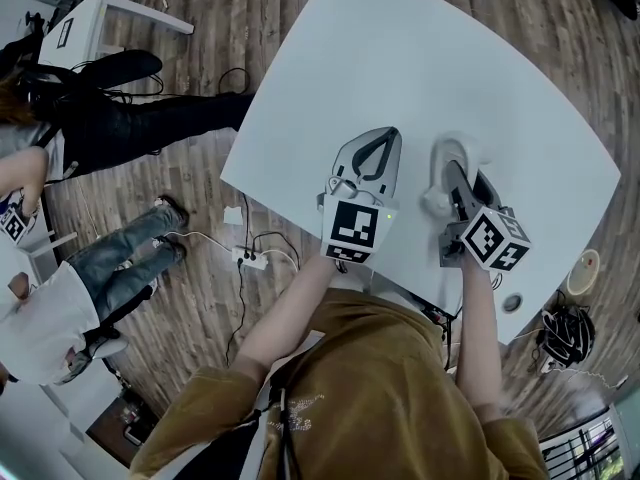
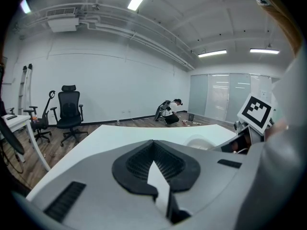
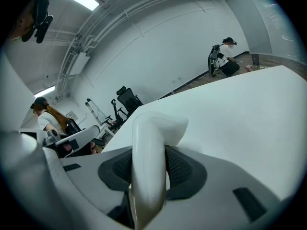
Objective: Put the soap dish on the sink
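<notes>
**Q:** What is shown at the left of the head view?

**A:** A wooden floor (image 1: 200, 28) is shown. A person in dark trousers (image 1: 150, 118) and a person in jeans (image 1: 130, 258) are seen on it. A power strip (image 1: 250, 257) with its cables lies just off the near corner of the table (image 1: 400, 58).

**Q:** How is the left gripper set?

**A:** The left gripper (image 1: 383, 136) is held over the white table top, close to the near edge. Its jaws are pressed together at the tips and nothing is gripped between them. Only the table surface is seen through the loop left behind the tips.

**Q:** And at the right?

**A:** The right gripper (image 1: 455, 173) is held just beside the left one and is tilted downward. The white soap dish (image 3: 149, 166) is pinched edgewise between the ribbed black pads (image 3: 181, 169), and its rounded rim rises above the jaws. The dish is thus found at the table top, to the right of the left gripper. Whether it touches the surface cannot be told.
</notes>
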The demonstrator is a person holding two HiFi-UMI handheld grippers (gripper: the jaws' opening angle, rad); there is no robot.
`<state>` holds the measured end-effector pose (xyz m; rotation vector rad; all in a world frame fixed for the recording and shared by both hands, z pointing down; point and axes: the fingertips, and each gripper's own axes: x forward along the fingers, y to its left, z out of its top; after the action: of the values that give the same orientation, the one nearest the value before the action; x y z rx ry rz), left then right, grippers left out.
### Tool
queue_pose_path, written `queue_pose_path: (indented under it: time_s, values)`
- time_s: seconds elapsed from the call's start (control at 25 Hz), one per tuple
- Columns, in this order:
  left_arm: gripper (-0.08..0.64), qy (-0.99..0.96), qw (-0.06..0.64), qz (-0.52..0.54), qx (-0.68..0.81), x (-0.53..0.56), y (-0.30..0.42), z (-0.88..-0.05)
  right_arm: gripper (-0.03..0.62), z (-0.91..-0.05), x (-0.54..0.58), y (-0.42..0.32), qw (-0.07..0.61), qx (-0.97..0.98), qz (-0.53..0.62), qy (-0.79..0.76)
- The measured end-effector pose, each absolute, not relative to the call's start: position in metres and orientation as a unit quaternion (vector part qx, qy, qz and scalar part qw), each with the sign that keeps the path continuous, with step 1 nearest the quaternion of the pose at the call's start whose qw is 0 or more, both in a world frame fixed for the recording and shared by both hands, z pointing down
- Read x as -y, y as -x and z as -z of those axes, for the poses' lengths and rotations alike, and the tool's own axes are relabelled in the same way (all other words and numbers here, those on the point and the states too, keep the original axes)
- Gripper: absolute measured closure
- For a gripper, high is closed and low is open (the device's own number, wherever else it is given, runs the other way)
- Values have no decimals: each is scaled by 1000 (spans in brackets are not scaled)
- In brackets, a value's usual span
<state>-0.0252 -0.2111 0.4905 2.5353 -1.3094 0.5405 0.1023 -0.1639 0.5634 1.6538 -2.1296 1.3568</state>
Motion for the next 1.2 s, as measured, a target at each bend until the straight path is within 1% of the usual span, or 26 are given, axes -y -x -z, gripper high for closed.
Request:
queue_pose_path:
  time_s: [0.32, 0.68, 1.2]
  values:
    - [552, -865, 135, -190, 445, 211, 23, -500, 434, -563, 165, -103, 61, 703, -452, -546]
    - [552, -864, 141, -188, 445, 213, 26, -504, 434, -565, 165, -101, 95, 715, -418, -552]
    - [552, -869, 145, -190, 433, 212, 14, -505, 433, -569, 163, -110, 117, 709, -420, -554]
